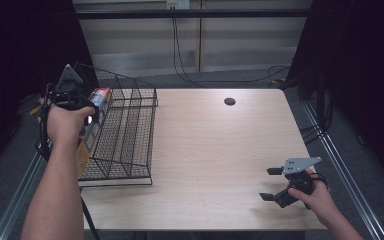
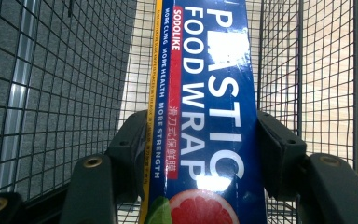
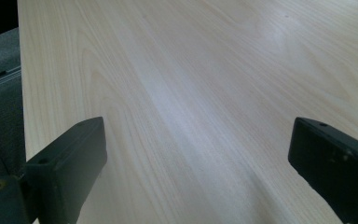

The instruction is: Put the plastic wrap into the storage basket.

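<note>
Box going into the rack's left slot, left jaws clamped on it.

My left gripper (image 1: 82, 107) has its jaws shut tight on the plastic wrap box (image 2: 205, 116), which is tilted in the leftmost bay of the wire rack (image 1: 130, 135) at the desk's left edge. I'd keep it parallel to the dividers, slide it low, and release only once it's seated. Right gripper (image 1: 275, 184): jaws wide open, holding nothing, parked over bare pale-wood desk (image 1: 215, 150). Dark curtains both sides, cables on the floor behind.
</note>
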{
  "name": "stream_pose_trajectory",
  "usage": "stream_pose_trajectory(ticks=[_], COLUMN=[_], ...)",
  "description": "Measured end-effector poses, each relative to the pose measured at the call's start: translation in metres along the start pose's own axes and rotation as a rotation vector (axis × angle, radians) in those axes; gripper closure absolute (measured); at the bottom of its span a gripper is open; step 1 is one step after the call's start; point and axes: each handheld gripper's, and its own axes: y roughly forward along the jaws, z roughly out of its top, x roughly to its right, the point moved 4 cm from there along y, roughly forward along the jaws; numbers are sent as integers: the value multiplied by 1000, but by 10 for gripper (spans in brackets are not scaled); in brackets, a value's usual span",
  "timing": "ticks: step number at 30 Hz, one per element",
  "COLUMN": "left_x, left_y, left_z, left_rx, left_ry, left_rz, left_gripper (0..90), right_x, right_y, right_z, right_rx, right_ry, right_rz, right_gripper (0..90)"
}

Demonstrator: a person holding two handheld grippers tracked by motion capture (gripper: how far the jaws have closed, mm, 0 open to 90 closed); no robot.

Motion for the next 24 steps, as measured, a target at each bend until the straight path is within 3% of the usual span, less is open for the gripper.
stream_pose_trajectory(ticks=[24], left_x=[-2], left_y=[7], left_z=[6], left_rx=[-10], left_ry=[-21], left_rz=[4], left_gripper=[424], right_x=[0], right_y=[1], right_z=[-1], right_rx=[-4], right_ry=[0], right_rz=[1], right_gripper=[44])
